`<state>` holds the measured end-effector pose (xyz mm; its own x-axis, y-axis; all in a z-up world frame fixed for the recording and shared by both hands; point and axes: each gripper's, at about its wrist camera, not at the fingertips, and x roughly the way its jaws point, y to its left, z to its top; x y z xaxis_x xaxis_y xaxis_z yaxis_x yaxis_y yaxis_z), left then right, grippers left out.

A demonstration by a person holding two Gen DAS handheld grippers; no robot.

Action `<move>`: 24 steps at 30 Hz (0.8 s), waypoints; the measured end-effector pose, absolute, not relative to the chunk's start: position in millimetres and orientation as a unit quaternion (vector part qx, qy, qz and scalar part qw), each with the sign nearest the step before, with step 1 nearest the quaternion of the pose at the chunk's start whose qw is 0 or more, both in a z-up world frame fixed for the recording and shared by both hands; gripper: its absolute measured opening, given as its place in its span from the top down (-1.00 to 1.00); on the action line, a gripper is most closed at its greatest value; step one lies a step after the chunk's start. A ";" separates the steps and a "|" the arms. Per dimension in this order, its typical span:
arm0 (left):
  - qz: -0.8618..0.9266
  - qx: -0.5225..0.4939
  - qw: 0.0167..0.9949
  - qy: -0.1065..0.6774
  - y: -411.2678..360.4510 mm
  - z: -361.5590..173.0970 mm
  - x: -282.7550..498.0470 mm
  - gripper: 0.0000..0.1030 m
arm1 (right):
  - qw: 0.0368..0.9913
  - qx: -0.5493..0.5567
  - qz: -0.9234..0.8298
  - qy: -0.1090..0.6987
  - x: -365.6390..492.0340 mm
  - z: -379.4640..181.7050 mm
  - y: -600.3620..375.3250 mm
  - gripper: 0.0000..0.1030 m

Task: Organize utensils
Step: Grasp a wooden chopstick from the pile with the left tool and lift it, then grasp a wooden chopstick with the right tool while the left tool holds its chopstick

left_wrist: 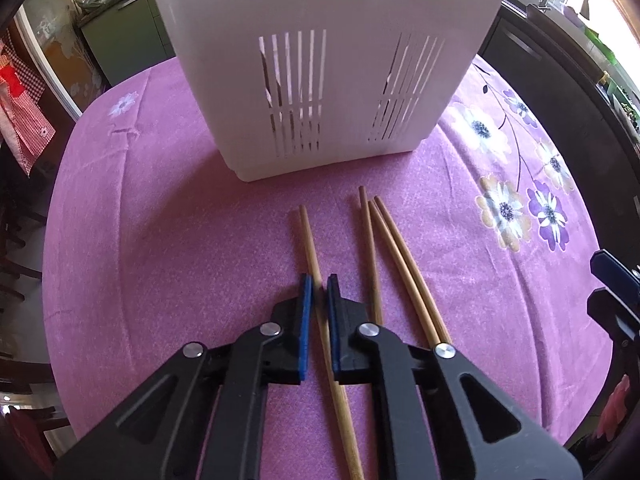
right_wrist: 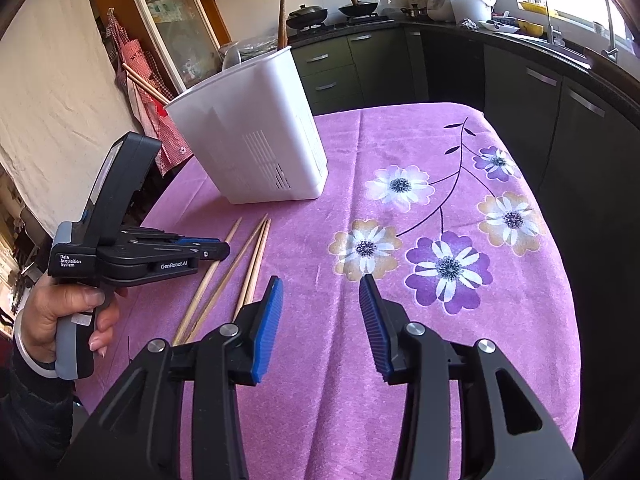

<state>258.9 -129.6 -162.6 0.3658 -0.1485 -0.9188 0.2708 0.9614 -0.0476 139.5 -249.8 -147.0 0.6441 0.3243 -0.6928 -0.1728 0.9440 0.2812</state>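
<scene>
Lying between nearly closed left gripper [left_wrist: 319, 286] fingers, one chopstick [left_wrist: 310, 236]; right gripper [right_wrist: 320, 288] apart

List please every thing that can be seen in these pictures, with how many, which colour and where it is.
Loose chopsticks: four, light wood, flat on the tablecloth in front of the holder; the leftmost chopstick runs between the left gripper's pads.
Utensil holder: one, white slotted plastic, standing at the table's far side.
Utensils in the holder: chopstick ends and a brown handle stick out above the rim; number unclear.
Tablecloth: one, purple with flowers, covering the table.
Kitchen counter: dark cabinets behind, with pans and pots on top.
Left gripper: black, blue pads, nearly shut around the chopstick; contact unclear.
Right gripper: black, blue pads, open above the cloth.
</scene>
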 end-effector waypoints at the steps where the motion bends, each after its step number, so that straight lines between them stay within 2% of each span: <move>1: -0.128 0.056 0.825 0.548 -127.1 -163.4 257.9 0.85 | 0.902 0.096 0.137 0.398 139.4 -146.9 -250.4 0.22; 7: -0.132 0.041 0.839 0.526 -117.6 -152.6 248.3 0.86 | 0.903 0.098 0.136 0.397 138.1 -145.1 -251.9 0.22; 18: -0.144 0.027 0.892 0.427 -83.4 -69.3 185.1 0.87 | 0.908 0.096 0.129 0.387 134.7 -135.4 -253.8 0.18; 24: -0.148 0.026 0.911 0.385 -75.1 -42.2 143.9 0.87 | 0.908 0.085 0.133 0.388 135.3 -134.1 -244.2 0.16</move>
